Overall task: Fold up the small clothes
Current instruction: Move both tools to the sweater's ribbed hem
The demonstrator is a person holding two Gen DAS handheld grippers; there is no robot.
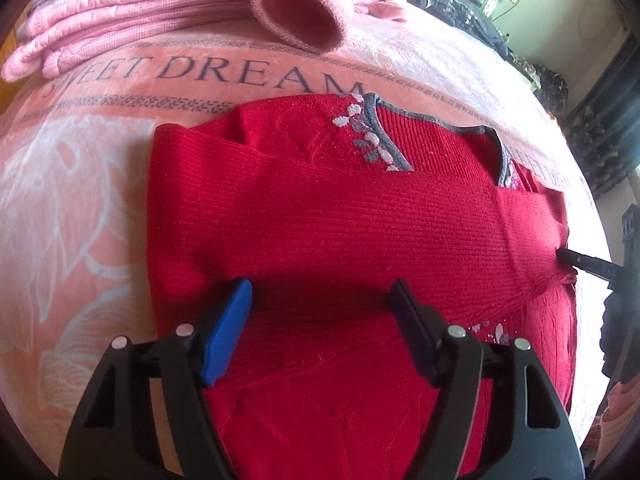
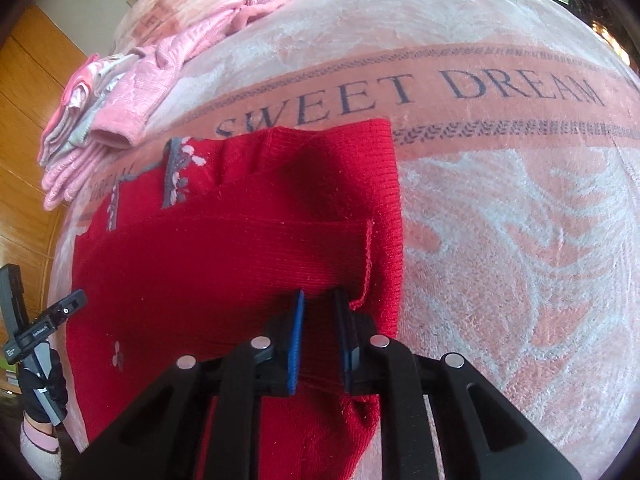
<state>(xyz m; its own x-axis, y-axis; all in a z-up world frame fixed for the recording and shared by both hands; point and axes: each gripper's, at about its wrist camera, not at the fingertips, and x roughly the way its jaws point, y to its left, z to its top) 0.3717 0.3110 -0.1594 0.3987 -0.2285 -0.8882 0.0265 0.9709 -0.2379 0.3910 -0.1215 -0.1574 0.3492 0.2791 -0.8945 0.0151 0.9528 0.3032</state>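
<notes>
The red sweater [image 1: 320,216] lies flat on a pink blanket [image 1: 80,184] printed with "SWEET DREAM"; the collar end, trimmed in grey with a white-and-grey leaf motif [image 1: 368,136], points toward the lettering. One sleeve [image 1: 360,208] is folded across the body of the sweater, just below the collar.

The left tongs [image 1: 322,292] hover above the lower body of the sweater with the jaws spread wide; nothing lies between the blue pad [image 1: 228,332] and the dark pad.

The right tongs [image 2: 320,300] are clamped on a fold of the sweater's fabric at its side edge, where the cuff of the folded sleeve ends. In the left wrist view the right tongs [image 1: 570,258] appear as a dark tip pressed into bunched knit at that same edge.

In the right wrist view the left tongs [image 2: 72,304] sit at the opposite side of the sweater, held by a gloved hand [image 2: 44,392].

Beyond the sweater's collar end, a stack of folded pink clothes [image 1: 120,12] rests on the blanket.
</notes>
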